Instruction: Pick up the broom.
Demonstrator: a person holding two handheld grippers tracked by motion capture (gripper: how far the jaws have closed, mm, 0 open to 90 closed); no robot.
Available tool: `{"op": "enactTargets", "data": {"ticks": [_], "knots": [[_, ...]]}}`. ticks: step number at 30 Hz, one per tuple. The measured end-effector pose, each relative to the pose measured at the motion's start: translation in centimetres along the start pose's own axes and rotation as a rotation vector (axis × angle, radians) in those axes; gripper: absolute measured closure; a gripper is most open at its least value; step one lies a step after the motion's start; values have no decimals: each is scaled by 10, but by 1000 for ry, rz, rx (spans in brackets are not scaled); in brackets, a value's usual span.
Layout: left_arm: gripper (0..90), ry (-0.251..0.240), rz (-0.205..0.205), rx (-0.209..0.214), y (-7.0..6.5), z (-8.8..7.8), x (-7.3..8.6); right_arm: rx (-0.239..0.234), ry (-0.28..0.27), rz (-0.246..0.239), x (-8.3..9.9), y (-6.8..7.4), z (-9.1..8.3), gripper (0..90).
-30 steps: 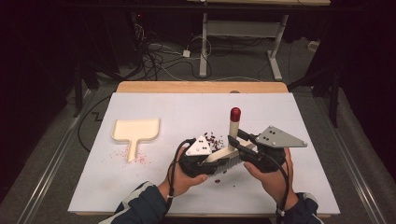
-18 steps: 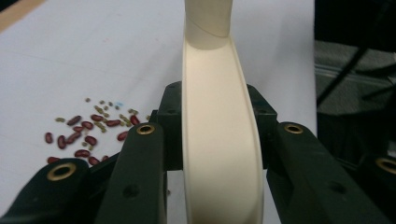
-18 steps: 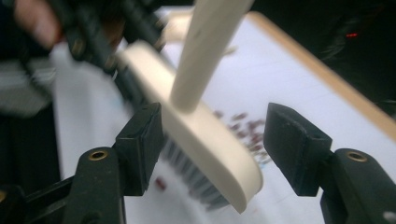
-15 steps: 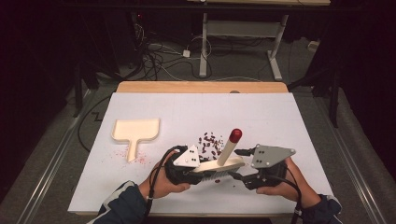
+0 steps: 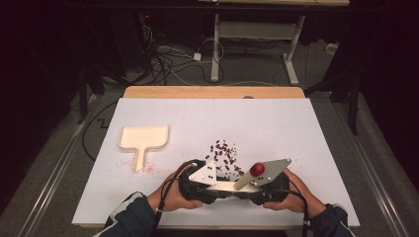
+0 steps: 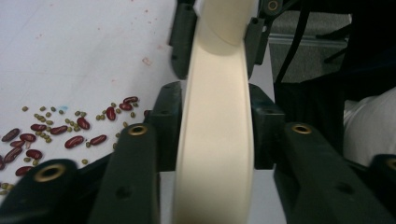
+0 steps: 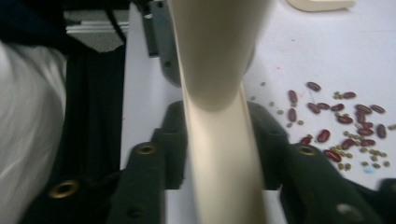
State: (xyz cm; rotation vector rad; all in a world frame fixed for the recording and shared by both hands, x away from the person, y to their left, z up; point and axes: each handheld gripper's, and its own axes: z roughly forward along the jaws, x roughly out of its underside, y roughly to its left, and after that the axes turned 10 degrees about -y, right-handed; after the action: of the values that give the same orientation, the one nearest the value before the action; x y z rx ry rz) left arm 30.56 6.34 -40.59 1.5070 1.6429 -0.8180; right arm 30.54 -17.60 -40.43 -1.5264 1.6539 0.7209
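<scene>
A cream tool point(image 5: 225, 186) with a red knob point(image 5: 257, 169) lies almost level near the table's front edge, held from both ends. My left gripper point(image 5: 211, 185) grips it from the left; its jaws have just been opening a little, but the pads still press the cream band point(image 6: 217, 154) between them. From the right, my right gripper point(image 5: 253, 186) holds it too; its jaws have just been closing, and the cream shaft point(image 7: 219, 70) sits clamped between them. Red and green beans point(image 5: 225, 153) lie scattered just behind the grippers.
A cream dustpan point(image 5: 143, 138) lies flat at the left of the white table sheet point(image 5: 296, 128), with reddish specks by its handle. The beans point(image 6: 60, 133) spread beside the jaws. A wooden strip edges the table's far side; cables and desk legs are on the floor beyond.
The tool stood upright with its red knob on top; it has tipped down to nearly level. Both hands sank toward the table's front edge, and the right gripper took hold lower down.
</scene>
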Motion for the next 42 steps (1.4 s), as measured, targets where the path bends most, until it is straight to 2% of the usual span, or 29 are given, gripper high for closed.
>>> {"op": "enactTargets", "data": {"ticks": [2,4,6,7,9,10,11,12,13,14,15,17,18,19,20,21,22,23,24,26,27,32,38,40,42], "knots": [[563,3,5,-26,0,-1,-1,17,6,-14,-2,2,1,666],[543,2,19,-52,0,-3,-2,28,-12,-30,-4,1,1,670],[487,8,33,-106,0,-7,-3,46,-11,-22,-5,1,-2,673],[448,8,33,-106,0,-7,-3,63,-11,-11,-5,0,-3,674],[371,10,42,-196,0,-16,-3,77,-22,-9,-5,-2,-6,675],[326,10,42,-196,0,-16,-3,90,-30,6,-5,-3,-9,675],[318,6,41,-236,0,-21,-2,106,-38,12,-5,-4,-12,675],[295,-3,42,-258,1,-26,-1,123,-47,21,-5,-6,-15,675],[276,-27,39,-310,2,-35,1,142,-58,30,-5,-7,-17,675],[265,-27,39,-310,2,-35,1,160,-63,40,-5,-8,-20,675],[253,-60,22,-352,3,-47,5,184,-71,52,-5,-10,-23,675],[227,-77,16,-408,4,-57,11,223,-91,69,-4,-14,-29,675],[214,-77,16,-408,4,-57,11,244,-101,76,-4,-16,-31,675],[208,-80,9,-463,4,-68,21,268,-112,91,-3,-18,-35,675],[208,-78,1,-490,4,-72,25,287,-120,106,-3,-19,-37,675],[208,-78,1,-490,4,-72,25,305,-130,120,-3,-20,-39,675],[207,-73,-3,-537,3,-80,36,329,-135,128,-3,-22,-41,675],[206,-73,-3,-537,3,-80,36,348,-135,135,-3,-23,-43,675],[206,-71,-10,-563,3,-84,41,348,-135,135,-3,-23,-43,675],[206,-58,-14,-597,1,-91,51,383,-135,143,-2,-25,-46,675],[206,-56,-26,-621,1,-94,57,401,-133,151,-2,-27,-47,675],[200,-27,-67,-684,-4,-105,84,478,-109,176,2,-34,-52,676],[195,-2,-122,-724,-14,-112,109,531,-108,201,5,-42,-56,676],[195,-10,-154,-714,-18,-113,115,544,-104,203,7,-44,-56,676],[195,11,-162,-709,-21,-111,119,558,-96,208,9,-45,-55,676]]}}
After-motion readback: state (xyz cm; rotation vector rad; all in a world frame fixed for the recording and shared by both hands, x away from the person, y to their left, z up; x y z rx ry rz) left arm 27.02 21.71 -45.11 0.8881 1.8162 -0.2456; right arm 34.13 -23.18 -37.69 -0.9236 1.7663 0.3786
